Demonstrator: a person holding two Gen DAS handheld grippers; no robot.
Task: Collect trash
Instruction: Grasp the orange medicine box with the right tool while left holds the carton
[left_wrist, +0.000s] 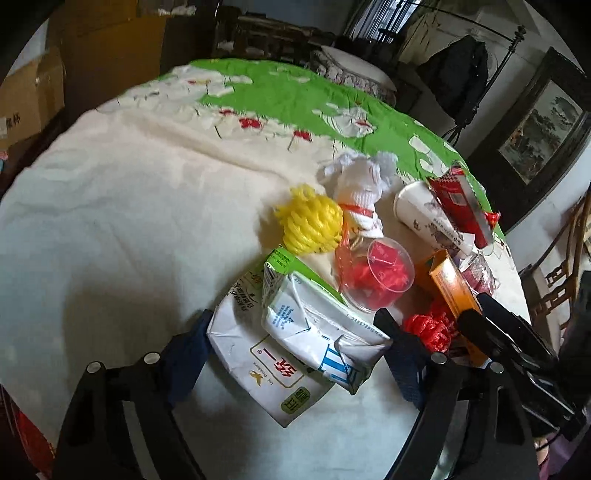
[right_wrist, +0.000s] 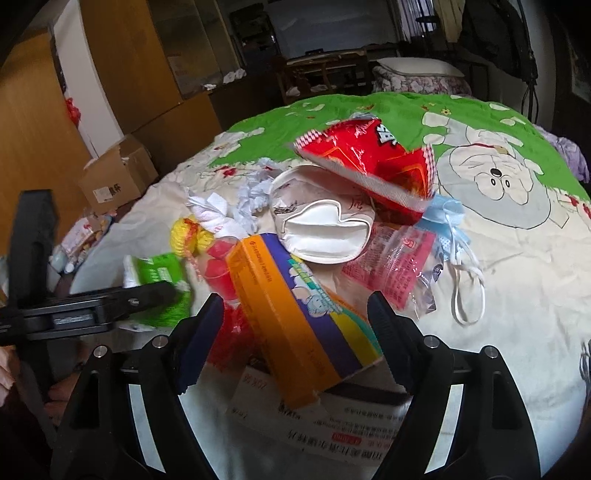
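Two crushed milk cartons, a white-and-green one (left_wrist: 258, 362) under a blue-and-white one (left_wrist: 317, 328), lie slantwise between the fingers of my left gripper (left_wrist: 291, 321). Its pads touch them at both ends. In the right wrist view an orange medicine box (right_wrist: 295, 314) lies between the fingers of my right gripper (right_wrist: 295, 310). That gripper is open, with a gap on the box's left side. The box rests on a white printed box (right_wrist: 325, 424). Around them lie a yellow mesh ball (left_wrist: 310, 225), a clear cup of red wrappers (left_wrist: 384, 273), a squashed paper cup (right_wrist: 325, 229) and a red snack bag (right_wrist: 373, 158).
Everything sits on a bed with a cream and green cartoon cover (left_wrist: 129, 221). A blue face mask (right_wrist: 450, 229) and a pink clear wrapper (right_wrist: 399, 266) lie to the right of the pile. Cardboard boxes (right_wrist: 114, 181) stand beside the bed at the left. Dark furniture lines the far wall.
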